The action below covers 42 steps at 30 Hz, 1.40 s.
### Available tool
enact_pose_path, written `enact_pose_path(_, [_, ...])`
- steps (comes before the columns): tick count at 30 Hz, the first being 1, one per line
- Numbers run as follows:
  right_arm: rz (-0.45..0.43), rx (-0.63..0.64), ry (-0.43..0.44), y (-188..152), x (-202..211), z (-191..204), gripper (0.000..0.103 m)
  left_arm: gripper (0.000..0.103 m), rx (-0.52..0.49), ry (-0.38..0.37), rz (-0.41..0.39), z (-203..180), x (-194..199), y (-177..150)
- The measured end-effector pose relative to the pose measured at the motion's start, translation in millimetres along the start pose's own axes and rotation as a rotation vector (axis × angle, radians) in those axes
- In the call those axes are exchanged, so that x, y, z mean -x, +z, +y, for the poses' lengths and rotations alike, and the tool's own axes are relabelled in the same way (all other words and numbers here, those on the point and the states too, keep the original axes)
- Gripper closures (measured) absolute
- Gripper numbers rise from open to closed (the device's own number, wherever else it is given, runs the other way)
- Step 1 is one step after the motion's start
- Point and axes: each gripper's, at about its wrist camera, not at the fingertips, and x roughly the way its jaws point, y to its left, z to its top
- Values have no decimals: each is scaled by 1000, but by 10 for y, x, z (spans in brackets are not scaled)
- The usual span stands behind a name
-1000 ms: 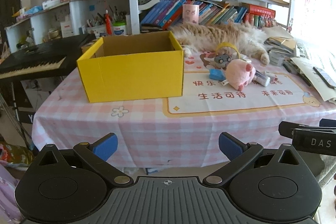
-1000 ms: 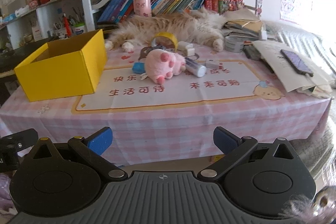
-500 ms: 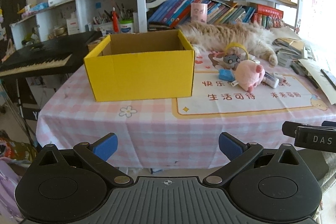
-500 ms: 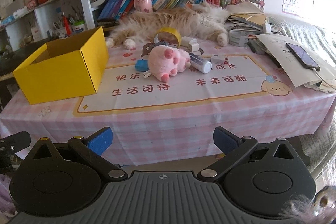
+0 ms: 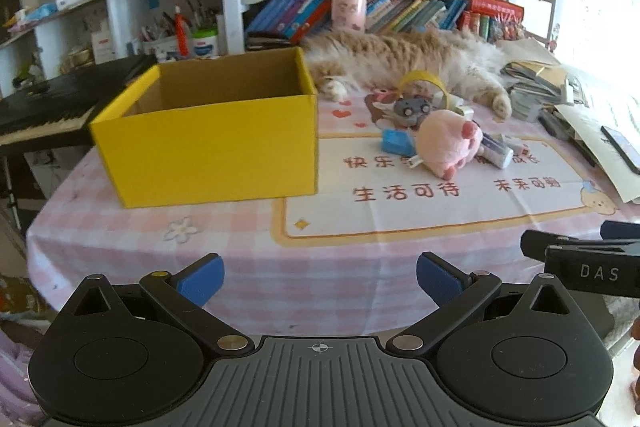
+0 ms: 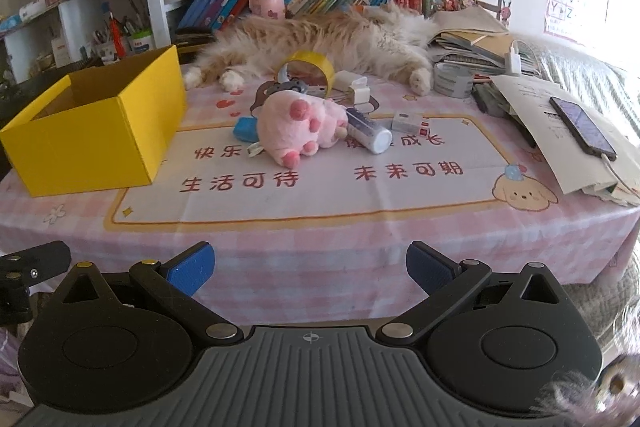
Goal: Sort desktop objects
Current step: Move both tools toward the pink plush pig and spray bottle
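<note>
Both tools hang off the near edge of the table (image 6: 400, 227), short of everything on it. Left gripper (image 5: 320, 277): fingers spread wide, nothing between them. Right gripper (image 6: 310, 267): same, spread wide and empty.

From the left gripper: yellow box (image 5: 208, 143) sits ahead and slightly left, open top, inside looks empty as far as visible. The clutter pile is ahead-right of it, just beside the box's right wall.

From the right gripper: pile is nearly dead ahead, mid-table. Pink plush (image 6: 300, 127) in front, paw pads facing the camera. Blue item (image 6: 245, 128) touching its left side, white tube (image 6: 368, 133) lying against its right side, small white box (image 6: 410, 123) just right of the tube. Yellow tape roll (image 6: 310, 67) stands on edge behind the plush, next to a white clip-like piece (image 6: 354, 87).

Orange cat (image 6: 320, 39) lies stretched across the far edge behind the pile. Phone (image 6: 582, 125) rests on papers far right.
</note>
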Motion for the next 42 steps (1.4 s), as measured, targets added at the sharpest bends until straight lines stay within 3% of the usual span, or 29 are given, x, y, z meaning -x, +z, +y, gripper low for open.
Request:
enact_pose_path(16, [19, 9, -6, 399, -406, -525, 0, 0, -64, -53, 30, -599, -511, 400])
enact_pose_path(24, [12, -16, -17, 598, -577, -853, 0, 0, -63, -45, 29, -848, -702, 616])
enact_pose_path(32, [4, -15, 27, 797, -781, -1120, 1, 0, -56, -30, 36, -1096, -923, 783])
enact_pose_path(42, [40, -34, 40, 954, -1072, -1448, 2, 0, -41, -21, 60, -1344, -1169, 913])
